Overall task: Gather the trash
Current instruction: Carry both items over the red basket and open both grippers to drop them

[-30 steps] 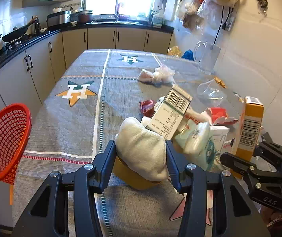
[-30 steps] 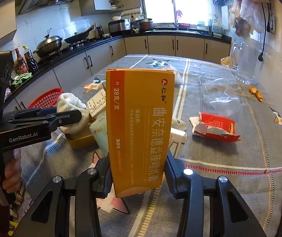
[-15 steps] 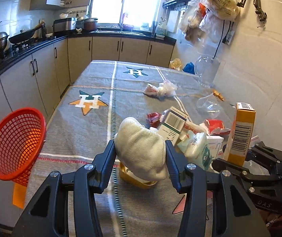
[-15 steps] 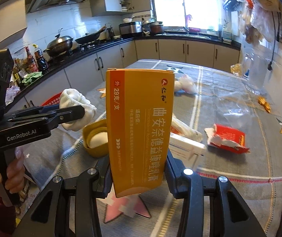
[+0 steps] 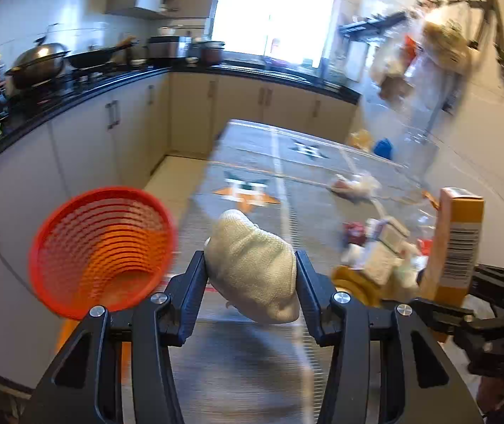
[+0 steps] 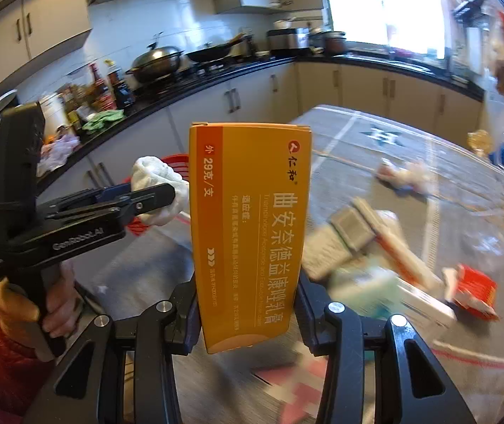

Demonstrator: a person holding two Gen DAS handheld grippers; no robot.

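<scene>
My left gripper (image 5: pixel 250 272) is shut on a white crumpled cloth wad (image 5: pixel 252 265) and holds it above the table's left edge, to the right of the red mesh basket (image 5: pixel 100 251). My right gripper (image 6: pixel 248 300) is shut on an upright orange medicine box (image 6: pixel 250 233); the box also shows at the right of the left wrist view (image 5: pixel 458 243). In the right wrist view the left gripper (image 6: pixel 153 199) with the wad (image 6: pixel 158 180) is left of the box, and the basket (image 6: pixel 177 162) shows behind it.
A pile of trash lies on the grey star-patterned tablecloth (image 5: pixel 287 183): boxes (image 6: pixel 344 240), a red wrapper (image 6: pixel 474 289), a yellow bowl (image 5: pixel 354 284), a plastic bag (image 5: pixel 354 185). Kitchen counters (image 5: pixel 75 95) run along the left and back.
Both grippers have swung left toward the red basket with their loads. The wad is lifted off the yellow bowl. The view is blurred by motion.
</scene>
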